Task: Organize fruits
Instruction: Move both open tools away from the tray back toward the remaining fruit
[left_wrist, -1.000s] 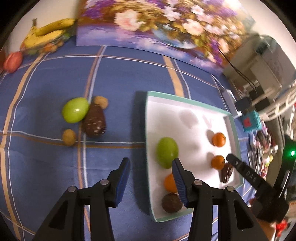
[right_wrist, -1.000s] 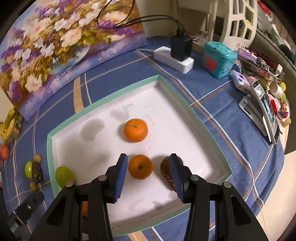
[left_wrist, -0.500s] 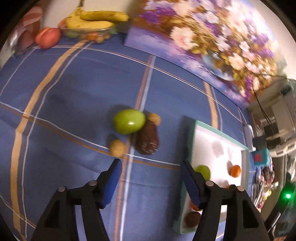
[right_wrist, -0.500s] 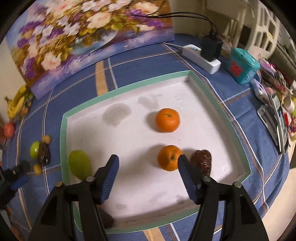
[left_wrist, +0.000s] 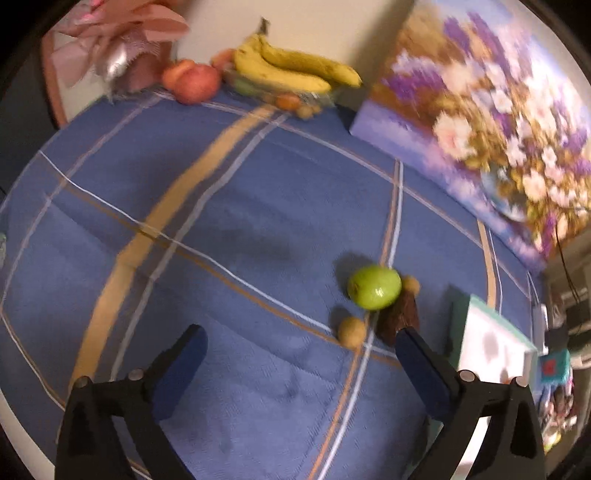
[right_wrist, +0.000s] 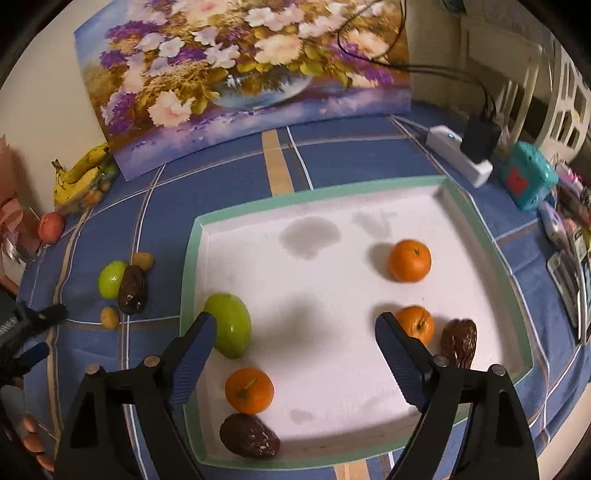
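Left wrist view is motion-blurred, so the far fruit pile is soft: bananas (left_wrist: 295, 66) and a red apple (left_wrist: 195, 83) are readable, the small bits under the bananas are not. Only a corner of the tray (left_wrist: 491, 343) shows there, cut off at the right. The brown date (left_wrist: 397, 321) on the cloth is partly behind the right finger of the left tongs (left_wrist: 299, 349).

Left tongs: spread wide, holding nothing, hanging over the blue plaid surface (left_wrist: 221, 221). Loose cluster just ahead of them: green fruit (left_wrist: 375, 287), glossy, touching the date, with two small tan fruits (left_wrist: 351, 332) beside it.

Right tongs (right_wrist: 295, 334): also spread, nothing between them, over the white tray (right_wrist: 192, 258) with the green rim. In the tray: green fruit (right_wrist: 229, 325) partly behind the left finger, three oranges (right_wrist: 409, 260), two wrinkled dark dates (right_wrist: 249, 435), one near each front corner. Grey smudges on the tray floor; can't tell what they are.

Flower painting (right_wrist: 243, 74) stands at the back.
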